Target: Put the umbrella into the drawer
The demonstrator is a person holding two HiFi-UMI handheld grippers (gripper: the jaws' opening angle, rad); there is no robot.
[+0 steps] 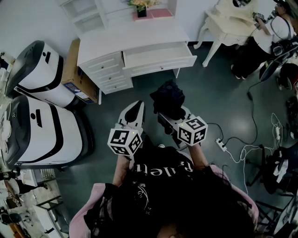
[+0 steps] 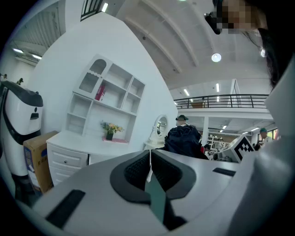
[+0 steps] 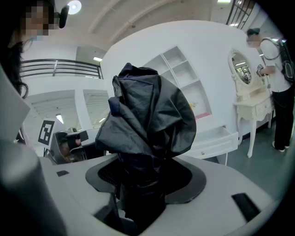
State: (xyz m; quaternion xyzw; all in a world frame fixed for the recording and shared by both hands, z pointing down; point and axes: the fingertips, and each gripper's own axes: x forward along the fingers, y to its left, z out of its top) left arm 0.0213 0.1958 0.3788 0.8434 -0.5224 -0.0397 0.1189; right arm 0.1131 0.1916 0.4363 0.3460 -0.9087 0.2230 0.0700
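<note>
Right gripper view: jaws of the right gripper (image 3: 138, 191) clamp the folded umbrella (image 3: 147, 110) low on its stiff core; floppy, likely light fabric bulges above. The left gripper (image 2: 150, 179) jaws meet, empty. The open drawer (image 1: 158, 56) waits at twelve o'clock.

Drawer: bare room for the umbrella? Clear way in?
Open drawer looks bare inside. Desk top is bare in front of the flower pot. Floor before the desk is free; cables crowd the right, cardboard box the left.
</note>
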